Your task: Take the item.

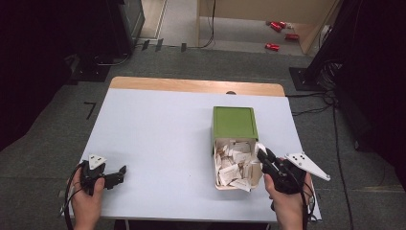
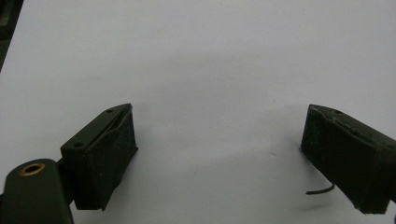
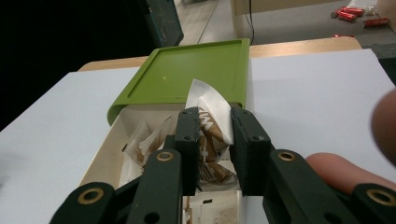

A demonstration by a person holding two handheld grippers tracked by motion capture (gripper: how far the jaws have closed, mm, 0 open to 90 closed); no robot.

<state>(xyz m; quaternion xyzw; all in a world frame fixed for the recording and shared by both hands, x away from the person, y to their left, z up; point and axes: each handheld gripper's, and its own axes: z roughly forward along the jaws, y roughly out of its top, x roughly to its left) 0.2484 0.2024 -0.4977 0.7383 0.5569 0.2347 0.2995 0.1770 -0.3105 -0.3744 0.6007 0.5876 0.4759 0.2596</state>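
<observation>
While illegibly printed, one sachet (image 3: 212, 119) sits clamped in right gripper (image 3: 213, 140).

A person's hands reach in from the near edge of a pale table (image 1: 158, 139), each holding a black gripper. The right gripper (image 1: 263, 153) sits at the right rim of an open box (image 1: 218, 163) packed with white sachets (image 1: 234, 167), its jaws closed on one sachet (image 1: 261, 146) just above the heap, while the green lid (image 1: 234, 122) is slid back over the box's far half. The left gripper (image 1: 122, 173) rests low near the table's near-left corner, well apart from the box, and red cans (image 1: 280, 33) lie on the floor beyond the table.
</observation>
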